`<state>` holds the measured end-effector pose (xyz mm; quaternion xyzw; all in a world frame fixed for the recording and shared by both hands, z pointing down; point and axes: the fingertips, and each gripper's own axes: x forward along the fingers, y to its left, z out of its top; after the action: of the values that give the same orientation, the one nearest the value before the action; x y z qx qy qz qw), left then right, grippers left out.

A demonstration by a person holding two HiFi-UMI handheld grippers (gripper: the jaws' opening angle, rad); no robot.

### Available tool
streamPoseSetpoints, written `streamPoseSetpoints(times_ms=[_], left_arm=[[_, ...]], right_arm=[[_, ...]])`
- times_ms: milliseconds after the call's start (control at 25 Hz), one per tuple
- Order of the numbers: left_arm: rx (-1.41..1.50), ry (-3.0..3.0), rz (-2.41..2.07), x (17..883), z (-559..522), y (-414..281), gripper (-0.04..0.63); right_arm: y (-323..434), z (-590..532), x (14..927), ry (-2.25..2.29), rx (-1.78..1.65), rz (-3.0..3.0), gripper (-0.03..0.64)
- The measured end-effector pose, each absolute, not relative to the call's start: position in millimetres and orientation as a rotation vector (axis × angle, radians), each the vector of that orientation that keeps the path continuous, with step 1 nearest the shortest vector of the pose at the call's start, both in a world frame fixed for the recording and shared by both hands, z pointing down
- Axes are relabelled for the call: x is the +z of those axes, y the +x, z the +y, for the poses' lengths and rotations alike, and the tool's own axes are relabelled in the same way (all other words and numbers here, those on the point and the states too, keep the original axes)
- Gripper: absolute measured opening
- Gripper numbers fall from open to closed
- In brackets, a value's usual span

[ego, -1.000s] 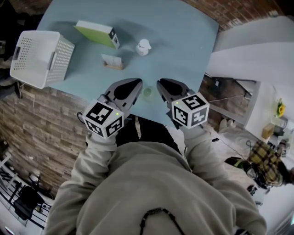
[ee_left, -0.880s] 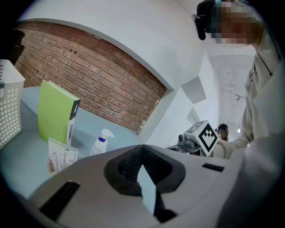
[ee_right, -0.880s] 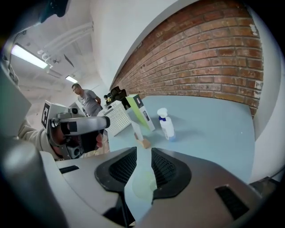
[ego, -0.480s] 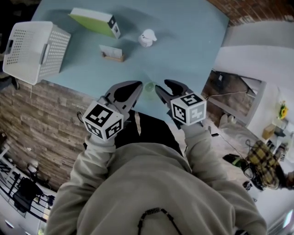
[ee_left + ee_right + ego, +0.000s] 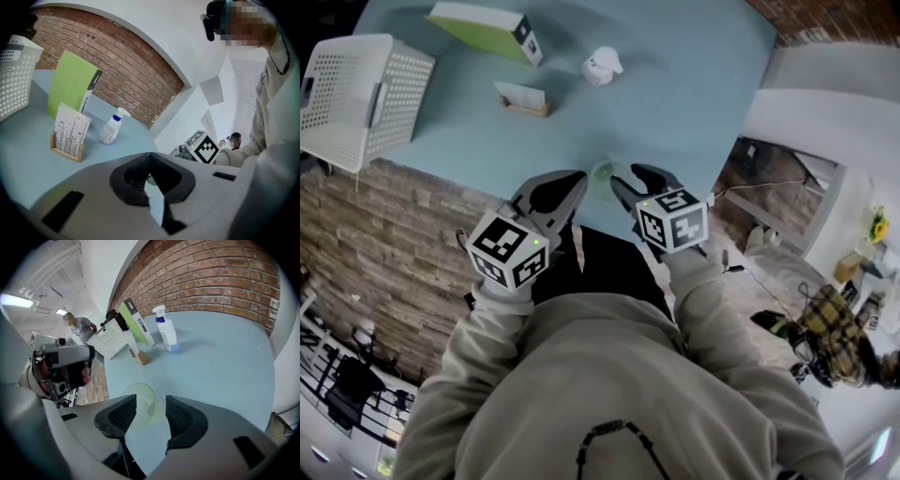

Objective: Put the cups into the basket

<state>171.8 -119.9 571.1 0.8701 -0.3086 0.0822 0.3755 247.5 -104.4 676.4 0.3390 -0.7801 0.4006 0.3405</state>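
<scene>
A translucent pale-green cup [image 5: 602, 175] stands near the table's front edge, between the tips of my two grippers. In the right gripper view the cup [image 5: 139, 399] sits between the jaws of my right gripper [image 5: 150, 404], which are opening, and the pads do not press on it. My left gripper [image 5: 575, 180] hovers just left of the cup with its jaws together and nothing held. The white perforated basket [image 5: 356, 94] stands at the table's far left corner, well away from both grippers.
A green box [image 5: 483, 30] lies at the back. A card holder [image 5: 521, 98] and a white spray bottle [image 5: 600, 66] stand mid-table. The light-blue table's [image 5: 694, 103] front edge runs just under the grippers. Brick wall lies beyond the table.
My right gripper's jaws have spread apart and it has edged left toward the cup. The left gripper has hardly moved.
</scene>
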Motion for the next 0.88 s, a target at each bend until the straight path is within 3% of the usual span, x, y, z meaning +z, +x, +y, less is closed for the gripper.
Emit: streamPoseSetpoints(times_ms=[320,480,560,880], left_arm=[[0.215,2.209,-0.795,578.6,-114.5,168.9,-0.005],[0.215,2.207,-0.796,579.1,-112.7,169.1,-0.004],[0.22,2.203,-0.801,580.0,-111.0,168.1,-0.003],[0.24,2.181,-0.815,580.1,-111.4,166.0,-0.003]], right_arm=[[253.7,-104.3,691.6,0.869,1.004,-1.982,0.19],[257.8,-106.4,695.1,0.888,0.91,-1.944,0.059],[258.5,-104.8,695.7,0.872,0.833,-1.924,0.035],[256.9,-101.1,697.5,0.827,0.798,-1.927,0.032]])
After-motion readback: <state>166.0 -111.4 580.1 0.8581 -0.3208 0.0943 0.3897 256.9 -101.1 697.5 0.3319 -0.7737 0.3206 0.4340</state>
